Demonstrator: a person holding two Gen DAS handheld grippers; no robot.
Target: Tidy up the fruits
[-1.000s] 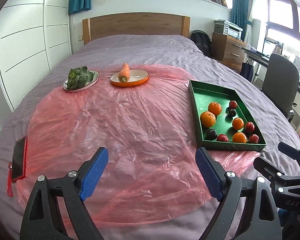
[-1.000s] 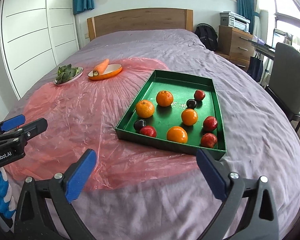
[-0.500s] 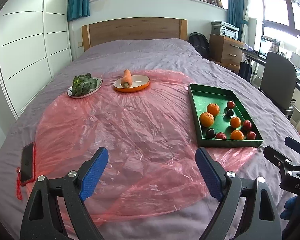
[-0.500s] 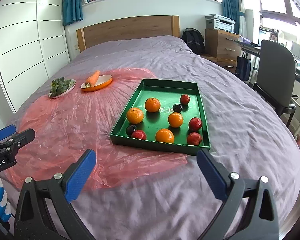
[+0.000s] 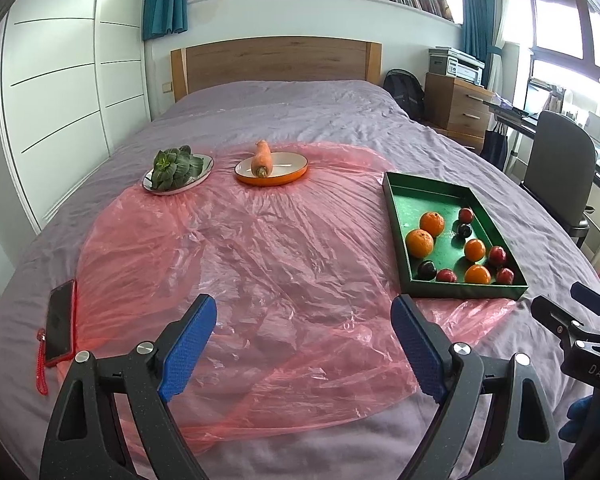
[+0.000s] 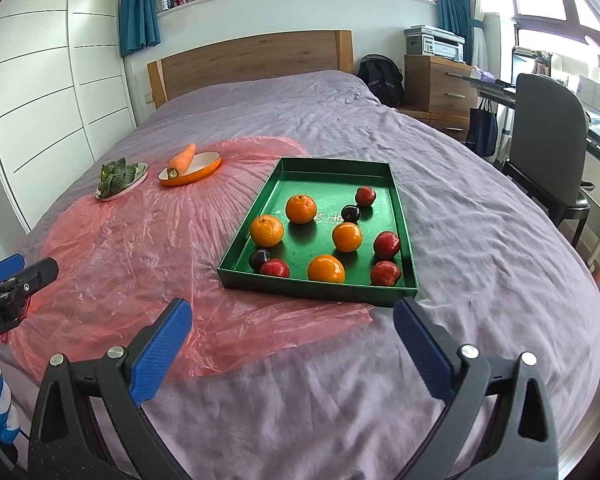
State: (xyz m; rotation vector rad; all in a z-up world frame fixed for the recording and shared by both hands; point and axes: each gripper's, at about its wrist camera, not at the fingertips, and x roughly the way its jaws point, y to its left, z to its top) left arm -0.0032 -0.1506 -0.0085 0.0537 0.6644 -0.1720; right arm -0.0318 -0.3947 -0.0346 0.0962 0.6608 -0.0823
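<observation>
Left view, left gripper [image 5: 303, 336]: I see my fingers spread wide with nothing between them, above the pink sheet [image 5: 260, 264] on the bed [image 5: 284, 108].
Left view, tray [image 5: 395, 208]: far right, part on the sheet, holding oranges [image 5: 419, 243] and dark and red fruits.
Left view, plates: greens [image 5: 174, 166] and a carrot [image 5: 261, 157], well beyond.
Left view, phone [image 5: 60, 326]: left sheet edge.
Right view, right gripper [image 6: 292, 334]: my fingers are spread, empty, just short of the tray.
Right view, fruits: four oranges, four red, two dark, loose in the tray.
</observation>
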